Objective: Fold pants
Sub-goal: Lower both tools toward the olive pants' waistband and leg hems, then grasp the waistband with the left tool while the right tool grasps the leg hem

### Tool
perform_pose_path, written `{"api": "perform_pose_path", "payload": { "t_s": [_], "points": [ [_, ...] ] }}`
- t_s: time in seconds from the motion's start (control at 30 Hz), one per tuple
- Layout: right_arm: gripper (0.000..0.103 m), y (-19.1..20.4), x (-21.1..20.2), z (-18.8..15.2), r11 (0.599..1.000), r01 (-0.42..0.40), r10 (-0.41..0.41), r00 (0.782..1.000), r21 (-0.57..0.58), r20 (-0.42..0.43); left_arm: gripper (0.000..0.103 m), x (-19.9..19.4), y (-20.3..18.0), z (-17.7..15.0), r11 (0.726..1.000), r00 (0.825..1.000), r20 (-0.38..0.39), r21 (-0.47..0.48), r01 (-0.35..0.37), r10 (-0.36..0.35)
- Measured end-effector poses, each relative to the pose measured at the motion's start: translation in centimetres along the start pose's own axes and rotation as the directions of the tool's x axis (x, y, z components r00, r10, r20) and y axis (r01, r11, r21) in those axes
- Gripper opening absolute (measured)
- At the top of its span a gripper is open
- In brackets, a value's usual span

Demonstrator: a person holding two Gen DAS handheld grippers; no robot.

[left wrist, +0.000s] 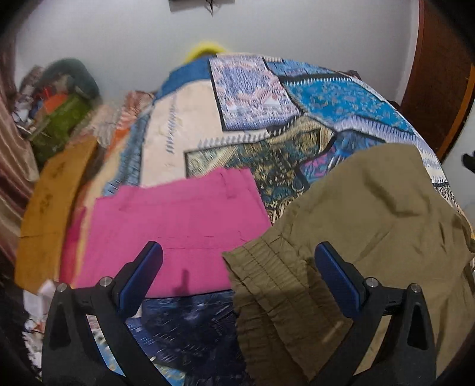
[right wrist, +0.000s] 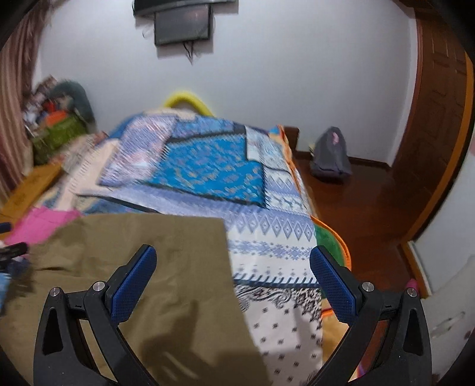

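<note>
Olive-green pants (left wrist: 365,213) lie on a patterned bedspread (left wrist: 332,98), their gathered elastic waistband (left wrist: 267,273) toward me. In the right wrist view the pants (right wrist: 142,255) spread flat, a straight edge at the right. My left gripper (left wrist: 239,258) is open and empty, hovering over the waistband corner. My right gripper (right wrist: 233,261) is open and empty above the pants' right edge. A folded pink garment (left wrist: 178,222) lies left of the olive pants.
The bed's right edge with orange trim (right wrist: 341,237) drops to a wooden floor (right wrist: 371,207) with a grey bag (right wrist: 329,157). A cluttered pile (left wrist: 59,112) and an orange-brown cloth (left wrist: 50,207) lie at the left. A wall screen (right wrist: 182,25) hangs behind.
</note>
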State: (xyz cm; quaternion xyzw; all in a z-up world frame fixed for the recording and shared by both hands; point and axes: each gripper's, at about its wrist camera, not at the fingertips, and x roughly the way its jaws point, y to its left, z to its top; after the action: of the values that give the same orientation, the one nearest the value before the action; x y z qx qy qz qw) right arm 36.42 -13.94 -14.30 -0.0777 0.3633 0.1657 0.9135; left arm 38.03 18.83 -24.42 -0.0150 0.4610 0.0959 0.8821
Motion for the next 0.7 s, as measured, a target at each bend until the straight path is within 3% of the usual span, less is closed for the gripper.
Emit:
{"api": "perform_pose_path", "payload": {
  "t_s": [0.1, 0.2, 0.27, 0.33, 0.63, 0.7],
  "points": [
    [0.102, 0.0, 2.3, 0.8, 0.999, -0.012, 0.011, 0.999, -0.03, -0.032, 0.101, 1.7, 1.1, -0.2, 1.0, 1.0, -0.014, -0.019, 0.021, -0.022],
    [0.101, 0.2, 4.2, 1.4, 0.995, -0.066, 0.062, 0.996, -0.068, -0.067, 0.089, 3.0, 2.0, -0.5, 0.996, 0.996, -0.044, -0.046, 0.074, -0.076],
    [0.094, 0.4, 5.3, 1.8, 0.989, -0.114, 0.107, 0.991, -0.089, -0.083, 0.084, 3.4, 2.3, -0.7, 0.99, 0.99, -0.059, -0.064, 0.126, -0.13],
    [0.091, 0.6, 6.3, 2.2, 0.98, -0.168, 0.157, 0.982, -0.103, -0.108, 0.084, 3.6, 2.0, -0.8, 0.99, 0.989, -0.062, -0.051, 0.132, -0.136],
    [0.085, 1.5, 10.6, 2.1, 0.973, -0.175, 0.14, 0.966, -0.148, -0.218, 0.078, 5.3, 1.8, -1.3, 0.981, 0.976, -0.106, -0.055, 0.187, -0.192],
    [0.085, 1.1, 11.0, 2.3, 0.974, -0.196, 0.168, 0.96, -0.112, -0.224, 0.071, 5.4, 1.8, -1.3, 0.978, 0.972, -0.114, -0.068, 0.196, -0.203]
  ]
}}
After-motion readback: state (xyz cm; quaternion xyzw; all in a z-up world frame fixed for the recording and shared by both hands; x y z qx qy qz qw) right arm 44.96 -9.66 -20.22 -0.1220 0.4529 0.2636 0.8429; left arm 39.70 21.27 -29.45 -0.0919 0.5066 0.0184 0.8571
